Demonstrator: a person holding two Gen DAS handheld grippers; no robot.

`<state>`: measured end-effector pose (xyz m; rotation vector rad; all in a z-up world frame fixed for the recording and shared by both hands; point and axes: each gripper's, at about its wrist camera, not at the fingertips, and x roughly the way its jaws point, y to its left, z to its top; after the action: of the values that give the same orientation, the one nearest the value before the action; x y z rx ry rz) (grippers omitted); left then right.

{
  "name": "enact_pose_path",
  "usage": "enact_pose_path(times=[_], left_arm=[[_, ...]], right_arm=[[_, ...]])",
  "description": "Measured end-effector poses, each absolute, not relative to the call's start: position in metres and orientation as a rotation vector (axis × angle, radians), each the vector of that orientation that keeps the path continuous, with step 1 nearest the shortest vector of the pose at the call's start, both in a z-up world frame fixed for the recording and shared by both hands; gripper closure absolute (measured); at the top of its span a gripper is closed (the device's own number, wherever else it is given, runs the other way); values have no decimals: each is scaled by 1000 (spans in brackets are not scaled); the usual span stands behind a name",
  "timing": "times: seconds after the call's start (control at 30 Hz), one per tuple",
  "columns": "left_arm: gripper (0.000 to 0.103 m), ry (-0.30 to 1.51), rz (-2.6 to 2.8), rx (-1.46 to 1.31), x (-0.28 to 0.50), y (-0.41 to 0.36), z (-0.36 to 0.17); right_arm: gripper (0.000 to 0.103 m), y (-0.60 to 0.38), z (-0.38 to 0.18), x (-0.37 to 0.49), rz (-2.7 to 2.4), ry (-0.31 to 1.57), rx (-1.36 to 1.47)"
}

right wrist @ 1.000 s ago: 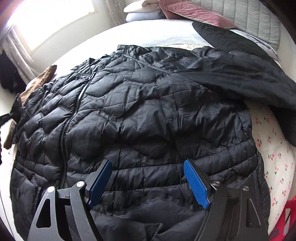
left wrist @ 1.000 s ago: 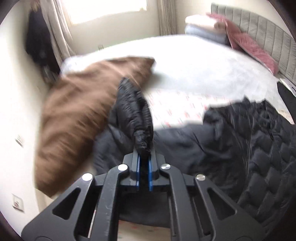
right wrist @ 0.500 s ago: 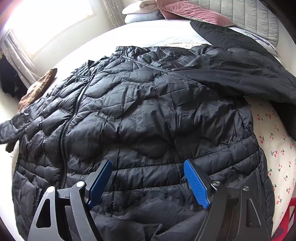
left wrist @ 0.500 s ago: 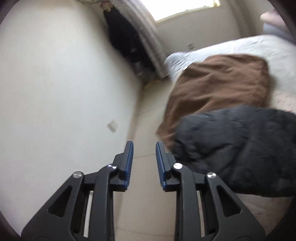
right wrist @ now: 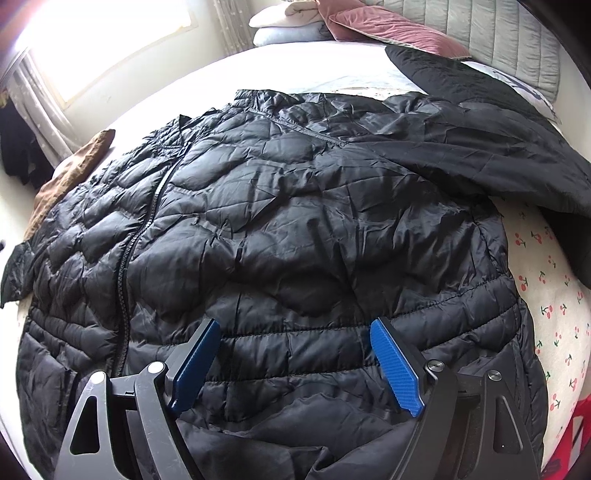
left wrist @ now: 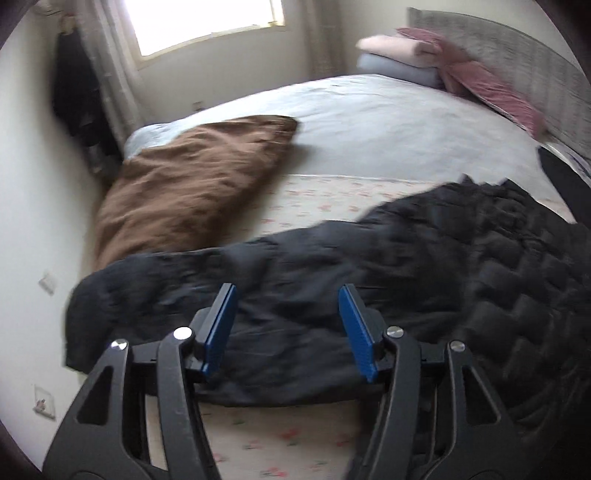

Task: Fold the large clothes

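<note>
Two blue-padded fingers of the left gripper (left wrist: 288, 325) fill the lower middle of the left wrist view, spread apart and opening wider, with nothing pinched; behind the gap lies one sleeve (left wrist: 207, 295) of the black quilted jacket (left wrist: 498, 280), stretched flat from the lower left toward the right, where the puffy body of the garment takes up the right side of the frame. Under the sleeve, at the bottom centre, shows a pale sheet (left wrist: 280, 443) with small red prints. Above the sleeve, at centre left, a brown cloth (left wrist: 192, 188) lies crumpled near the bed's edge, just beside the sleeve's upper border. The white bedspread (left wrist: 388, 125) runs across the upper middle, and folded pillows (left wrist: 399, 55) with a pink cushion (left wrist: 491, 92) sit against a grey headboard (left wrist: 517, 48) at the upper right. A bright window (left wrist: 207, 22) is at the top, left of centre. This view is somewhat blurred. In the right wrist view, the right gripper (right wrist: 291, 362) stands at the bottom with its blue pads wide apart and opening slightly, gripping nothing; the jacket's hem band lies behind the gap between them. The jacket (right wrist: 295, 229) is spread front-up over most of the frame, its zipper (right wrist: 147, 221) running down the left part. A second dark garment (right wrist: 480, 122) overlaps its upper right shoulder. The cherry-print sheet (right wrist: 546, 302) shows at the right edge, and the brown cloth (right wrist: 70, 173) peeks out at the left.
</note>
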<state>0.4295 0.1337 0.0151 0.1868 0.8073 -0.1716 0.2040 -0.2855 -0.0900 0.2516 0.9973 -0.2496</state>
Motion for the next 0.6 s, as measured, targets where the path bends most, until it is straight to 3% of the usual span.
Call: enact_pose_path(times=[0.13, 0.27, 0.37, 0.6], left_arm=[[47, 894, -305, 202, 453, 72, -27], [49, 953, -138, 228, 506, 82, -72], [38, 896, 168, 346, 525, 115, -77], [36, 905, 164, 243, 494, 158, -47]], right_arm=[[17, -287, -93, 204, -240, 999, 261], [15, -286, -94, 205, -236, 997, 251], [15, -285, -95, 206, -239, 998, 238], [14, -289, -93, 205, -233, 988, 271]])
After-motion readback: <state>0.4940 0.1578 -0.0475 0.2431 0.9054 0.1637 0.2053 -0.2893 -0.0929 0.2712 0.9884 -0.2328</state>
